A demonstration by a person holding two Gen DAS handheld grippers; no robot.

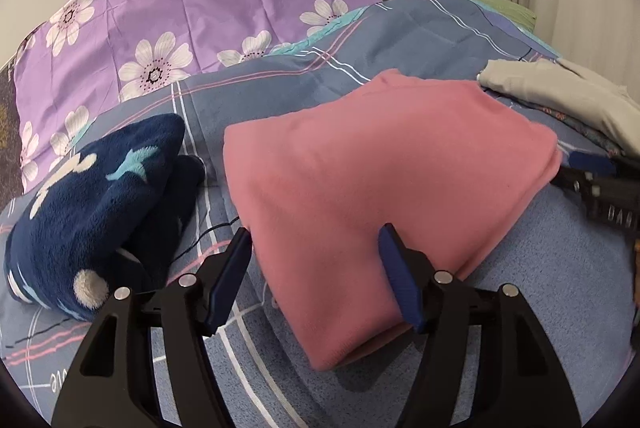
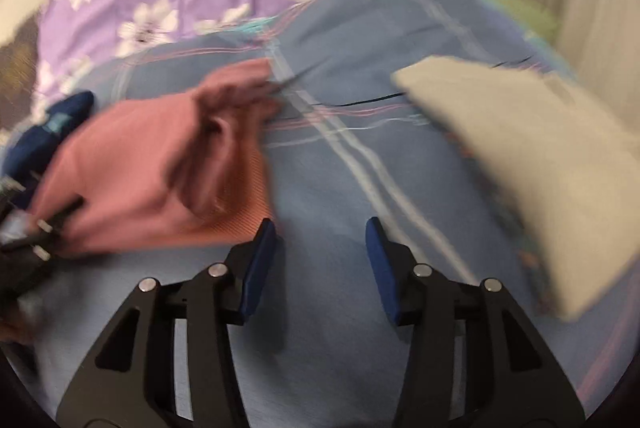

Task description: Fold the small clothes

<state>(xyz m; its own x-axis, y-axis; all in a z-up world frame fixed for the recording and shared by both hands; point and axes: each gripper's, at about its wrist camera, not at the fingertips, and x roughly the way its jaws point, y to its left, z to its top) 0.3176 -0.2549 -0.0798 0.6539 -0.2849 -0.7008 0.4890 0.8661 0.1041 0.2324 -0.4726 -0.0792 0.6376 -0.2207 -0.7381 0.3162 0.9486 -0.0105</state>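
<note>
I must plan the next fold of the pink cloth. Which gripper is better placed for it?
Probably left. The left gripper is open at the pink cloth's near edge; the right gripper is open over bare bedsheet.

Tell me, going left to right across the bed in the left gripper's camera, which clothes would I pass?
Dark blue fleece garment → pink garment, with the left gripper open around its near edge → folded grey garment on a small pile at the far right.
</note>
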